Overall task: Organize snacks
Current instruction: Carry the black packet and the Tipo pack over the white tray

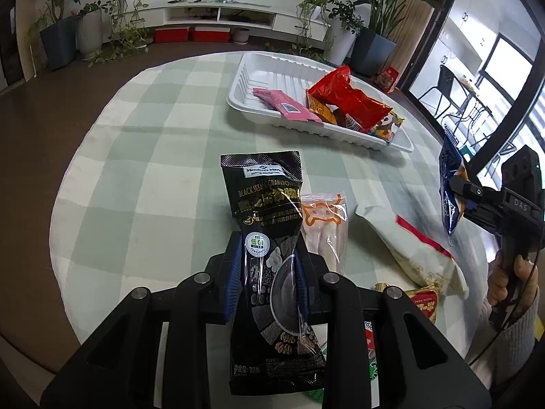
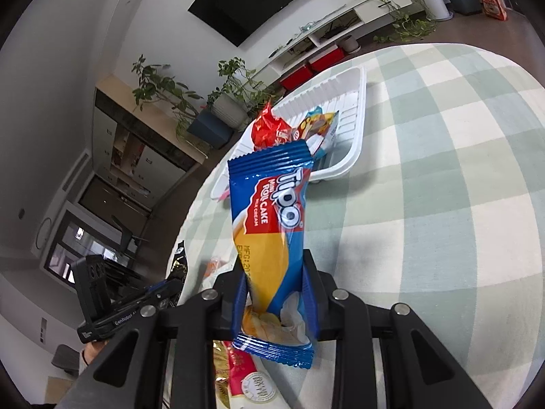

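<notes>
The left tool (image 1: 267, 272) is closed tight on a black sesame powder packet (image 1: 269, 255), held upright above the checked tabletop (image 1: 136, 170). Beyond it, the white tray (image 1: 248, 78) holds a pink packet (image 1: 286, 105) and a red bag (image 1: 347, 97). The right tool (image 2: 276, 293) pinches a blue Tipo cake packet (image 2: 272, 221) near its lower end, lifted clear of the tabletop.

Black sesame packet (image 1: 269, 255) upright between blue fingers (image 1: 233, 283); blue Tipo cake packet (image 2: 272, 238) likewise; white tray (image 1: 245, 78) holds three snacks.

Left gripper (image 1: 269, 272) jaws clamp black sesame packet (image 1: 269, 238).
</notes>
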`<state>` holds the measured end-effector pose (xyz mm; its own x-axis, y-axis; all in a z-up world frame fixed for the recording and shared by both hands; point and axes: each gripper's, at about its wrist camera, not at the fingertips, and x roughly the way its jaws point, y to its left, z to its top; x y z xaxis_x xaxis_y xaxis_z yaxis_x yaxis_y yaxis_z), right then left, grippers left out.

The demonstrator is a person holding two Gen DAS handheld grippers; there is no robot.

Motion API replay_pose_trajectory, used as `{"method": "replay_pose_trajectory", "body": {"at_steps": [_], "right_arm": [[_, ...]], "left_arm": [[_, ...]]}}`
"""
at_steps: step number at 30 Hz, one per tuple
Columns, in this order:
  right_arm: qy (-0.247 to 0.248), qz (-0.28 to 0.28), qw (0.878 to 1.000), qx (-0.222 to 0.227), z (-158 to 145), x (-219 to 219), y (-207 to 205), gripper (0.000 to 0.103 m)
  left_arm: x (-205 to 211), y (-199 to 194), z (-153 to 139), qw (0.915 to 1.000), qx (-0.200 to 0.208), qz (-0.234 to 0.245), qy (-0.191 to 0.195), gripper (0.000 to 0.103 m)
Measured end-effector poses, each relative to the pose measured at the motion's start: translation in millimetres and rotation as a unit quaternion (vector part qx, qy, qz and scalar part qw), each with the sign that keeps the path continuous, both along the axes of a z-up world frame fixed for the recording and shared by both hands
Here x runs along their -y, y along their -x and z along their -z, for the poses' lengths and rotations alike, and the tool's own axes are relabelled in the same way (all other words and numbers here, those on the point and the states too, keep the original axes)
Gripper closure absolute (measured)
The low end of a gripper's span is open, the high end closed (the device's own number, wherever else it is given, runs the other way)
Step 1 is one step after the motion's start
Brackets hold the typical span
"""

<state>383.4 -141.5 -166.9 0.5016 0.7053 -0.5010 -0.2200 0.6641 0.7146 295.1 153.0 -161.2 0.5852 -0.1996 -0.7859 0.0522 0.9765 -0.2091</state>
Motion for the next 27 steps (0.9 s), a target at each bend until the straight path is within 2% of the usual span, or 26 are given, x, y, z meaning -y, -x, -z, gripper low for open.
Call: {"method": "replay_pose_trajectory", "body": {"at_steps": [16, 27], "right_arm": [[-0.101, 0.017, 0.995, -0.019, -7.6, 24.7, -10.6, 0.072], [-0.124, 0.021, 0.992, -0.008, -36.9, 35.2, -29.2, 0.072]], "left_arm": [[2.6, -8.1, -35.1, 0.9995, 0.025, 0.01, 0.017, 0.078], [4.6, -27.9, -68.5, 0.9982, 0.048, 0.018, 0.03, 0.078]]}}
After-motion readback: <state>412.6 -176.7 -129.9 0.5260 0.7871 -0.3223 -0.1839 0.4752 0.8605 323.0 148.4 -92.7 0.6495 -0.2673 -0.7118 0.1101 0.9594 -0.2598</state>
